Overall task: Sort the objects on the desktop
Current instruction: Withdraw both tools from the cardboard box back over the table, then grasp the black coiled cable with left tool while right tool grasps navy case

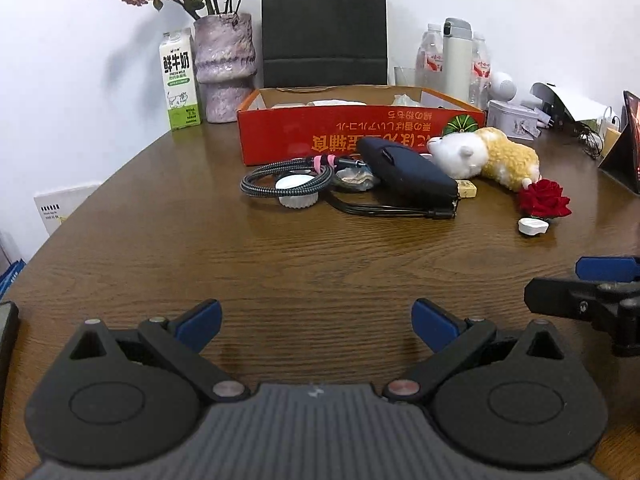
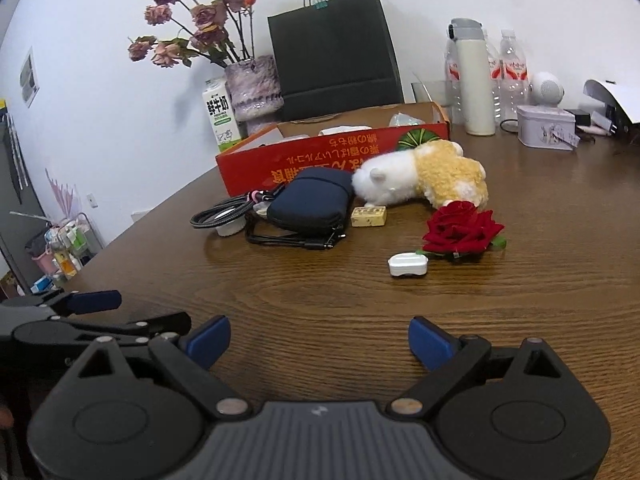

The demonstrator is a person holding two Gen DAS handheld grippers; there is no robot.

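Nearest, the left gripper (image 1: 317,325) and right gripper (image 2: 319,343) hover over bare table (image 1: 280,264), both jaws spread wide and holding nothing. Farther on lie a white case (image 2: 408,265), a red rose (image 2: 460,229), a navy pouch (image 2: 309,205), cables (image 1: 286,178) and a plush toy (image 2: 424,178), against the red box (image 1: 352,128).

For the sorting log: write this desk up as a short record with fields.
surface: wooden table
container: red box, open top, some items inside
loose items: plush toy, navy pouch, red rose, white case, coiled cable, small tile block
back row: milk carton, vase, black bag
left gripper: open, empty
right gripper: open, empty
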